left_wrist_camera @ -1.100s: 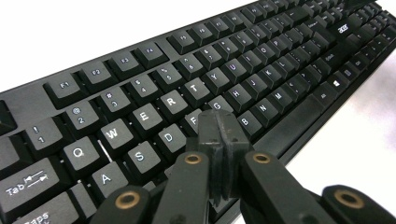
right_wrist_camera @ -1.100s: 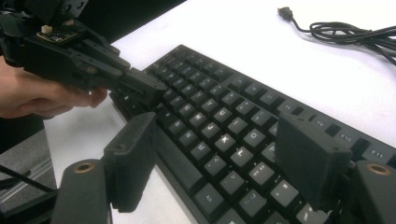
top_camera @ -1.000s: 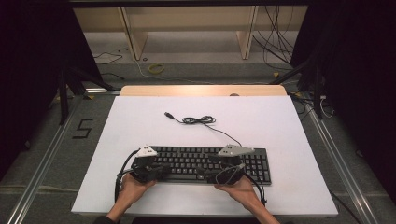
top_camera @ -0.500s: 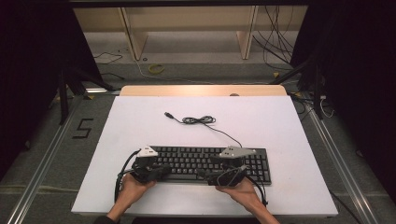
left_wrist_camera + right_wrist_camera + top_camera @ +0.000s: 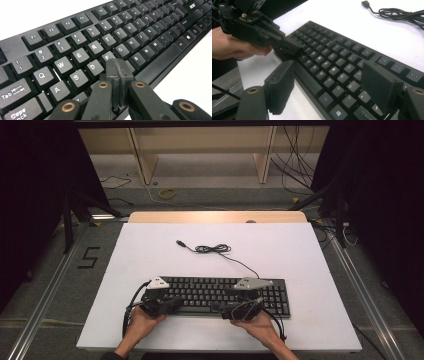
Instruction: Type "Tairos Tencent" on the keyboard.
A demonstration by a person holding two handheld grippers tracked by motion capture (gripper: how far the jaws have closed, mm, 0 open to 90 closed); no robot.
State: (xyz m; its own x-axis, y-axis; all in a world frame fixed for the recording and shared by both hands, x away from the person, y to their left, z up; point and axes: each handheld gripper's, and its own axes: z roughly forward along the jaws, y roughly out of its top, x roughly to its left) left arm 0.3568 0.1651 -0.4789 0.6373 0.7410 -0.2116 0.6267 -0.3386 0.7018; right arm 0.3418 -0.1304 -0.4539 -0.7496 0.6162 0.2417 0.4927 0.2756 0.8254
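The keyboard (image 5: 220, 295) lies flat on the white counter (image 5: 310, 255), toward its 6 o'clock edge, long side running 9 to 3. Its cable (image 5: 217, 249) trails off toward 12 o'clock in a loose coil, plug free on the surface.

The left gripper (image 5: 117, 72) has its jaws pressed fully together, nothing between them, and its joined tip sits over the letter block, just by the F and D keys; whether it rests on a key or hangs just above cannot be told. The right gripper (image 5: 332, 87) stands with jaws wide apart, holding nothing, poised over the bottom rows at the 3 o'clock half of the board. The left one (image 5: 287, 45) also appears in the right gripper view, coming in low from the 9 o'clock end.

Judgement: the work in hand looks like key pressing with the closed left tip. To do it well, the tip should come straight down on the centre of one key only, since it is nearly as broad as a keycap and could catch a neighbour. The open right gripper could steady the near edge if the board slides.
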